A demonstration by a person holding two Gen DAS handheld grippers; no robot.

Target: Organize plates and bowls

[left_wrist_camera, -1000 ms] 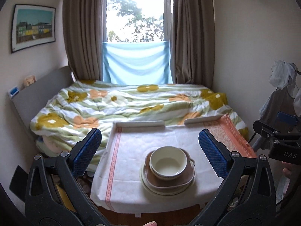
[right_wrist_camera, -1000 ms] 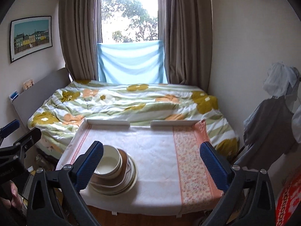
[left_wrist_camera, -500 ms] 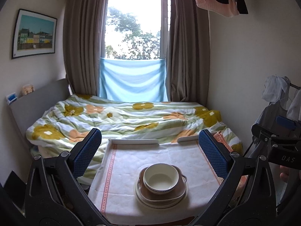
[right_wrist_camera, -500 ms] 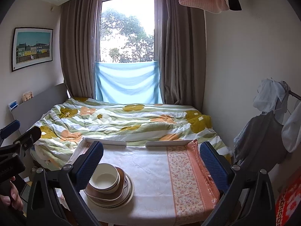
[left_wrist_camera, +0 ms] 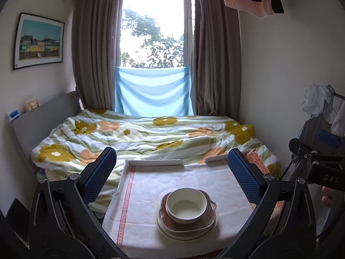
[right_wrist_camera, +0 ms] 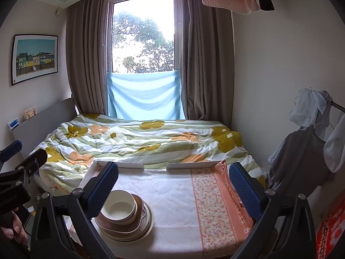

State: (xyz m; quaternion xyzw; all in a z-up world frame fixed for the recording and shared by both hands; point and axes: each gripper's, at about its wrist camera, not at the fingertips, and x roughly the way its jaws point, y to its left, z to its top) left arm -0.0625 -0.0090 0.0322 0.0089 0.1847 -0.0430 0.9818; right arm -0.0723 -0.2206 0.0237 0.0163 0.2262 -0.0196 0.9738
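**Both grippers pulled back from the dishes**

Compared to a second ago both have backed off, so the table (left_wrist_camera: 151, 194) looks farther away. Left gripper (left_wrist_camera: 172, 179) and right gripper (right_wrist_camera: 173, 185) are spread wide, holding nothing. The bowl (left_wrist_camera: 186, 206) sits on stacked plates (left_wrist_camera: 185, 231) near the table's front edge.
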